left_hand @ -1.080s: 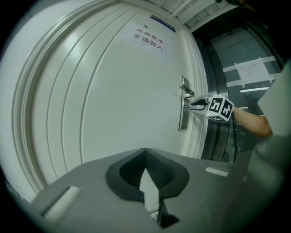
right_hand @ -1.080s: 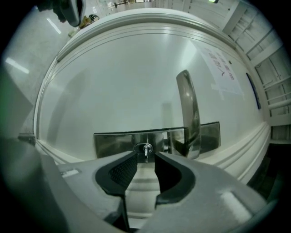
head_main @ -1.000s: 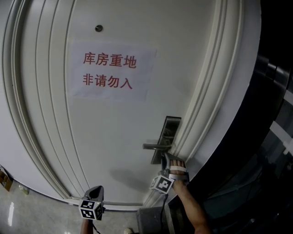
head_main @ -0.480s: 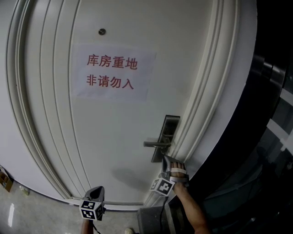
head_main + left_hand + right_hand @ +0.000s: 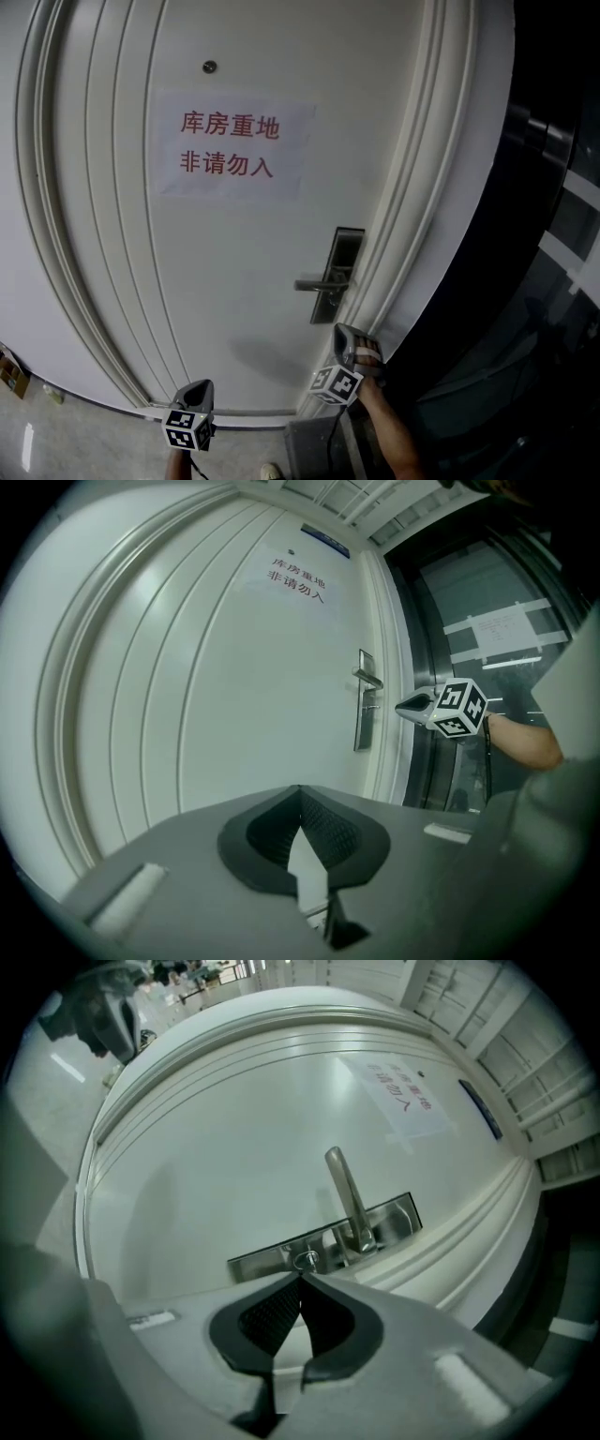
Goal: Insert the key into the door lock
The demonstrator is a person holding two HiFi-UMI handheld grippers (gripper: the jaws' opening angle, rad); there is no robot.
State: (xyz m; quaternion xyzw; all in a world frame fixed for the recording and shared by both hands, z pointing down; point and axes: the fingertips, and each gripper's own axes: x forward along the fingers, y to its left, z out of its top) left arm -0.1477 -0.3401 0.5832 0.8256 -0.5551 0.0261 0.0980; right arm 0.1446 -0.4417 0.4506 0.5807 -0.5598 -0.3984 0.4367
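Note:
The steel lock plate (image 5: pixel 337 272) with its lever handle (image 5: pixel 319 284) sits on the white door's (image 5: pixel 234 281) right side. My right gripper (image 5: pixel 344 332) hovers just below the plate; its jaws have just been closing and now meet with nothing between them. In the right gripper view the tips (image 5: pixel 300 1277) point at the round lock cylinder (image 5: pixel 306 1260) next to the handle (image 5: pixel 347 1194). Whether a key sits in the cylinder I cannot tell. My left gripper (image 5: pixel 197 389) hangs low in front of the door, shut and empty (image 5: pixel 300 789), well left of the plate (image 5: pixel 365 705).
A paper sign (image 5: pixel 234 145) with red characters is stuck on the door under a peephole (image 5: pixel 209 67). Ribbed frame moulding (image 5: pixel 412 234) runs right of the lock, with dark glass panels (image 5: pixel 548 281) beyond. A grey box (image 5: pixel 314 450) stands on the floor.
My right gripper has drawn back a little from the bottom of the lock plate and rolled. The left gripper has hardly shifted in the picture.

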